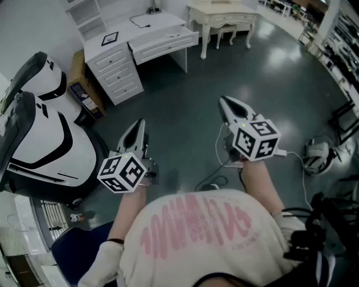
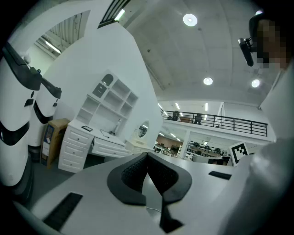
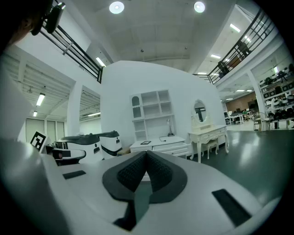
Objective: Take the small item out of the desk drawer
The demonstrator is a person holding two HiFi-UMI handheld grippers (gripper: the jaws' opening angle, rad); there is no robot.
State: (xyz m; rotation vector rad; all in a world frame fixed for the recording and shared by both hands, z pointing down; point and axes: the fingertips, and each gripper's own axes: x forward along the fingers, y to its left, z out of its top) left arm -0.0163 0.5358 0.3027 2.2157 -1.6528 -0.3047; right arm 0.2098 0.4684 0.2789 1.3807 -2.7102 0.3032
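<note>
The white desk (image 1: 140, 39) stands far ahead across the dark floor, its wide centre drawer (image 1: 165, 45) pulled out a little. No small item shows from here. Both grippers are held up in front of the person, well short of the desk. My left gripper (image 1: 137, 126) is shut with nothing between its pads; in the left gripper view (image 2: 147, 155) the desk (image 2: 92, 144) lies far off to the left. My right gripper (image 1: 225, 102) is also shut and empty; in the right gripper view (image 3: 146, 153) the desk (image 3: 161, 146) sits straight beyond the jaw tips.
A large white-and-black machine shell (image 1: 39, 129) stands at the left, a cardboard box (image 1: 84, 89) beside the desk. A cream dressing table (image 1: 221, 17) with a stool is right of the desk. Cables (image 1: 210, 182) and a white headset (image 1: 320, 157) lie on the floor.
</note>
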